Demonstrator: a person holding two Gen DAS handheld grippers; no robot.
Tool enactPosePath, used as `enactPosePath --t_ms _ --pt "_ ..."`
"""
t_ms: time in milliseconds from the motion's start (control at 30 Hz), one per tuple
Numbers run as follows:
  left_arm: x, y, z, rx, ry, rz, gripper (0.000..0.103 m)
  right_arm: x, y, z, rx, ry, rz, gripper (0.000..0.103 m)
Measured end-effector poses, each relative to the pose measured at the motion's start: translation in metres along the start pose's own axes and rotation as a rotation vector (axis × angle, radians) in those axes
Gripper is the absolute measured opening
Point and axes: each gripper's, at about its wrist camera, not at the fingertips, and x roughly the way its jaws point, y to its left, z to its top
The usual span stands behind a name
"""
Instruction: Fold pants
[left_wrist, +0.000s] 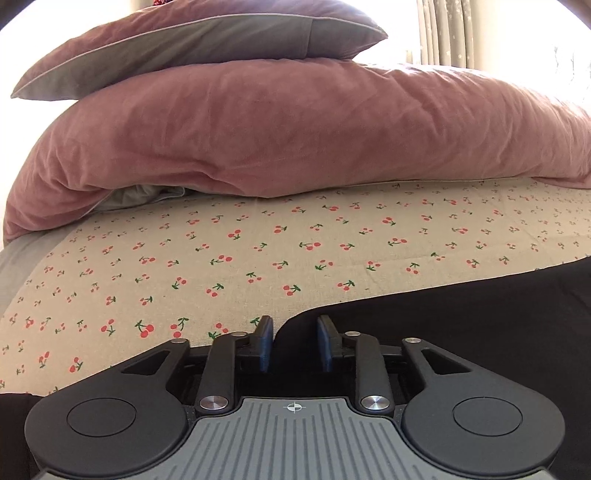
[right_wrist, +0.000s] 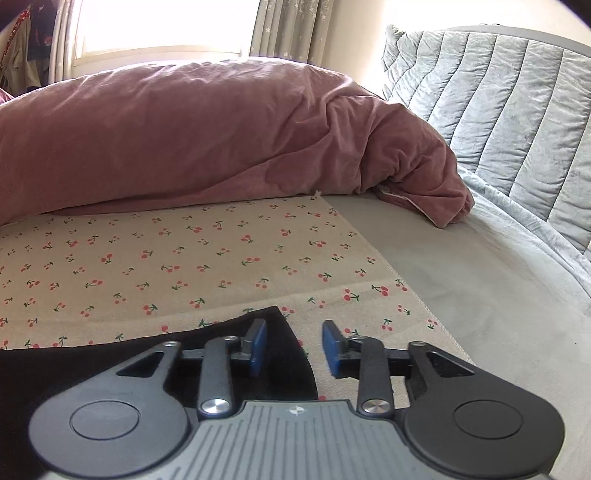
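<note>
The black pants (left_wrist: 461, 306) lie flat on a cherry-print cloth (left_wrist: 221, 251) on the bed. In the left wrist view my left gripper (left_wrist: 295, 328) is open, low over the cloth, with the pants' curved left edge running between its fingers. In the right wrist view the pants (right_wrist: 110, 354) fill the lower left, with a corner reaching up near my right gripper (right_wrist: 293, 332). That gripper is open; its left finger (right_wrist: 256, 343) is over the black fabric and its right finger (right_wrist: 332, 343) is over the cloth. Neither gripper holds anything.
A bulky dusty-pink duvet (left_wrist: 277, 129) lies across the back of the bed, with a pink and grey pillow (left_wrist: 192, 44) on top. A grey quilted headboard cushion (right_wrist: 498, 110) stands at the right. The grey sheet (right_wrist: 480, 277) lies beside the cloth. Curtains and a bright window are behind.
</note>
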Motion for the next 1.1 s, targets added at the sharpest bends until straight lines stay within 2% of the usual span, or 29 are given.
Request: enactPosePath --t_ms 67,133,233,367,433,533,567,633,767,833,900,933,967,1000,1100 --pt "-0.014 -0.002 0.001 0.008 -0.014 -0.002 0.056 -0.012 -0.017 -0.001 0.037 0.018 0.017 0.042" --pt "-0.032 -0.009 0.0 0.015 -0.028 -0.024 0.06 -0.024 -0.038 -0.004 0.084 0.052 0.033 0.047" --pt "-0.059 -0.021 -0.01 -0.005 -0.02 -0.11 0.065 -0.039 -0.064 -0.016 0.113 0.129 0.043 0.049" --pt "-0.09 -0.048 -0.032 0.028 -0.009 -0.21 0.066 -0.054 -0.084 -0.048 0.179 0.233 0.062 0.049" --pt "-0.101 -0.062 -0.044 0.049 0.003 -0.244 0.066 -0.059 -0.087 -0.063 0.224 0.271 0.098 0.041" --pt "-0.111 -0.079 -0.06 0.09 0.022 -0.274 0.069 -0.07 -0.084 -0.077 0.216 0.242 0.118 0.021" --pt "-0.111 -0.084 -0.066 0.106 0.036 -0.276 0.071 -0.071 -0.08 -0.079 0.192 0.232 0.119 0.009" --pt "-0.11 -0.094 -0.076 0.139 0.056 -0.262 0.071 -0.078 -0.075 -0.081 0.15 0.206 0.099 0.007" --pt "-0.11 -0.1 -0.089 0.163 0.011 -0.241 0.072 -0.084 -0.075 -0.085 0.119 0.2 -0.034 0.006" --pt "-0.109 -0.097 -0.088 0.136 0.017 -0.251 0.073 -0.08 -0.073 -0.091 0.097 0.196 -0.056 0.008" --pt "-0.112 -0.095 -0.086 0.125 0.024 -0.248 0.073 -0.085 -0.066 -0.091 0.061 0.181 -0.092 0.021" --pt "-0.116 -0.094 -0.084 0.115 0.02 -0.245 0.073 -0.089 -0.065 -0.089 0.07 0.178 -0.103 0.025" --pt "-0.12 -0.093 -0.084 0.103 0.006 -0.247 0.073 -0.097 -0.066 -0.087 0.084 0.167 -0.094 0.034" --pt "-0.125 -0.092 -0.084 0.092 -0.007 -0.254 0.073 -0.106 -0.066 -0.087 0.098 0.15 -0.066 0.043" --pt "-0.129 -0.094 -0.088 0.092 0.005 -0.281 0.074 -0.129 -0.054 -0.086 0.107 0.119 0.06 0.048"
